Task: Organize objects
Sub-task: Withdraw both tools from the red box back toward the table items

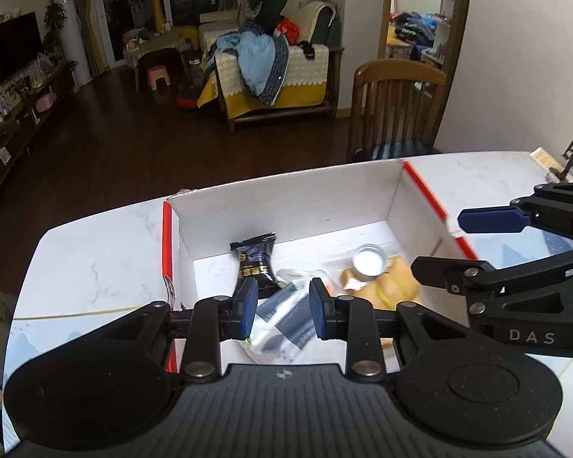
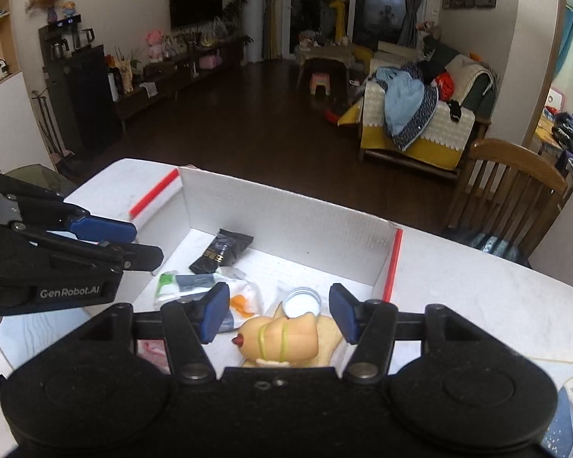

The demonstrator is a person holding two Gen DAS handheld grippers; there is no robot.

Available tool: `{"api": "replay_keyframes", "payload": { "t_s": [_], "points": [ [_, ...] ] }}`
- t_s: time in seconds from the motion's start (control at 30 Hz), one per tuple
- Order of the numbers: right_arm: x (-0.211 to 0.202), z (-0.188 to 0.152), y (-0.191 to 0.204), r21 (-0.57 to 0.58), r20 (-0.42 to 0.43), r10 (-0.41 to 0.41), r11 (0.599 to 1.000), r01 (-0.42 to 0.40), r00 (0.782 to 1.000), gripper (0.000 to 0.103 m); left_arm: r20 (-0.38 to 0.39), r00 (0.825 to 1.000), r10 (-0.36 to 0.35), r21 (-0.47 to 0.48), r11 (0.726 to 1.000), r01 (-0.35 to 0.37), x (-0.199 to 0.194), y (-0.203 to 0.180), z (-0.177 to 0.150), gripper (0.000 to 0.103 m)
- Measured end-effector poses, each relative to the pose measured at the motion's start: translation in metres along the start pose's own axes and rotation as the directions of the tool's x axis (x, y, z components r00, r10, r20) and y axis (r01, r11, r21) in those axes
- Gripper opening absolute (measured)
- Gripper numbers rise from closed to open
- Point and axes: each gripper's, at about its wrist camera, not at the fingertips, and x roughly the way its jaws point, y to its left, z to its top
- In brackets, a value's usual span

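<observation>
A white cardboard box with red edges (image 1: pixel 286 206) (image 2: pixel 286 213) stands open on the table. Inside lie a black snack packet (image 1: pixel 254 263) (image 2: pixel 219 250), a white and blue pouch (image 1: pixel 282 318) (image 2: pixel 189 284), a small round tin (image 1: pixel 369 262) (image 2: pixel 302 302) and a tan duck toy (image 1: pixel 393 286) (image 2: pixel 282 337). My left gripper (image 1: pixel 283 311) is open above the pouch, empty. My right gripper (image 2: pixel 279 315) is open above the duck toy, empty. Each gripper also shows from the side in the other view, the right (image 1: pixel 437 240) and the left (image 2: pixel 147 242).
The box sits on a white marble table (image 1: pixel 91 267) (image 2: pixel 458 286) with a printed mat near me. A wooden chair (image 1: pixel 395 108) (image 2: pixel 504 198) stands beyond the far right table edge. A sofa with clothes lies further off.
</observation>
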Motion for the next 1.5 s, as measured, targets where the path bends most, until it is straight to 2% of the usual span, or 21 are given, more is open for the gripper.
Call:
{"api": "replay_keyframes", "payload": {
  "t_s": [0.17,0.33,0.53,0.6,0.67,0.7,0.87,1.13,1.23,1.4,1.5],
  "points": [
    [-0.022,-0.007,0.005,0.003,0.026,0.012,1.000,-0.012,1.000,0.058,0.032,0.999,-0.016,-0.006,1.000,0.016,-0.025,-0.007,-0.011,0.027],
    [-0.044,-0.016,0.013,-0.012,0.052,0.032,0.999,-0.031,0.998,0.063,0.063,0.997,-0.037,-0.033,0.999,0.039,-0.049,-0.009,-0.022,0.027],
    [-0.064,-0.028,0.016,-0.008,0.073,0.052,0.999,-0.051,0.996,0.064,0.088,0.996,-0.024,-0.032,0.999,0.027,-0.070,-0.012,-0.039,0.028],
    [-0.070,-0.033,0.019,0.000,0.077,0.059,0.998,-0.059,0.995,0.065,0.096,0.995,-0.020,-0.038,0.999,0.023,-0.076,-0.012,-0.046,0.034],
    [-0.076,-0.038,0.020,0.000,0.084,0.064,0.998,-0.064,0.994,0.071,0.112,0.994,-0.014,-0.039,0.999,0.018,-0.084,-0.012,-0.052,0.069],
    [-0.078,-0.041,0.021,-0.001,0.090,0.061,0.998,-0.061,0.994,0.073,0.126,0.992,-0.009,-0.033,0.999,0.013,-0.087,-0.013,-0.055,0.074],
    [-0.088,-0.055,0.022,0.022,0.090,0.077,0.997,-0.079,0.993,0.077,0.133,0.991,-0.023,-0.026,0.999,0.026,-0.096,-0.015,-0.074,0.075],
    [-0.102,-0.081,0.021,0.041,0.114,0.078,0.996,-0.083,0.990,0.099,0.118,0.993,-0.018,-0.066,0.997,0.026,-0.107,-0.011,-0.110,0.081],
    [-0.105,-0.094,0.022,0.057,0.125,0.072,0.995,-0.079,0.990,0.102,0.115,0.993,-0.009,-0.078,0.997,0.018,-0.111,-0.010,-0.123,0.082],
    [-0.105,-0.116,0.026,0.070,0.104,0.076,0.994,-0.083,0.992,0.102,0.101,0.995,-0.018,-0.111,0.993,0.029,-0.113,-0.007,-0.144,0.087],
    [-0.104,-0.128,0.030,0.060,0.084,0.078,0.995,-0.083,0.993,0.102,0.087,0.996,0.007,-0.110,0.994,0.003,-0.111,-0.009,-0.154,0.097]
  ]
}}
